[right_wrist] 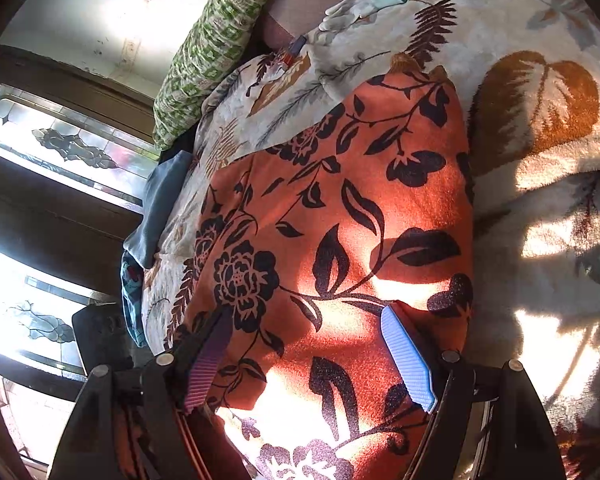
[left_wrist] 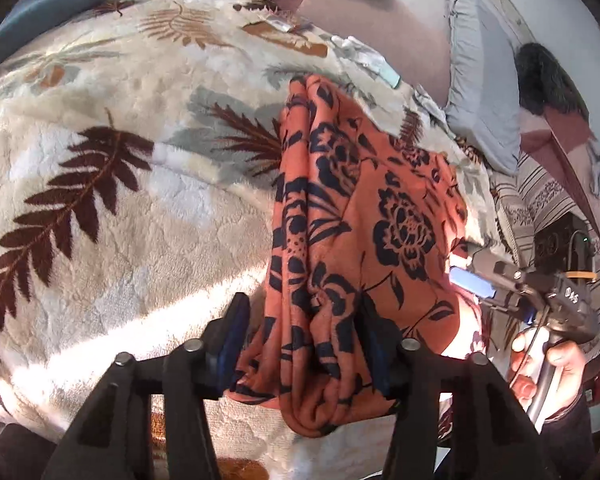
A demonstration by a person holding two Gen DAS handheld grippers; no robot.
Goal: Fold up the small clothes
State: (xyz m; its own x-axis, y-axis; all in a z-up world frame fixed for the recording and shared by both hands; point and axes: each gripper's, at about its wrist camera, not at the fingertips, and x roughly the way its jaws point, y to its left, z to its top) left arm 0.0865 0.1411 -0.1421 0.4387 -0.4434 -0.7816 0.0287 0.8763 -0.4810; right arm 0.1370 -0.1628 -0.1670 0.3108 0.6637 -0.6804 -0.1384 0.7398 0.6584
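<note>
Nearest you, the left tool (left_wrist: 300, 344) has its fingers set apart with the bunched near end of the cloth (left_wrist: 340, 240) lying between them. The folds fill the gap, but you cannot tell whether the pads actually pinch. A hold there would gather all the layers at once, which is likely why it sits on that end.

The right tool (right_wrist: 304, 344) stands wide apart over the flat sunlit part of the cloth (right_wrist: 332, 232), fingers straddling it and clamped on nothing. Seen from the left wrist, it (left_wrist: 484, 280) comes in from the right edge in your hand (left_wrist: 548, 368).

The cloth lies on the blanket (left_wrist: 120, 208) on the bed, already doubled into a long strip running near to far. The left long edge is a stacked fold; the right side lies flatter.

Room: wide bare blanket left of the cloth. On the right, a striped fabric (left_wrist: 540, 204) and grey pillow (left_wrist: 484, 100) crowd in. Far off, gloves (right_wrist: 364, 0) and a green pillow (right_wrist: 216, 44) sit well apart from the cloth's far edge.
</note>
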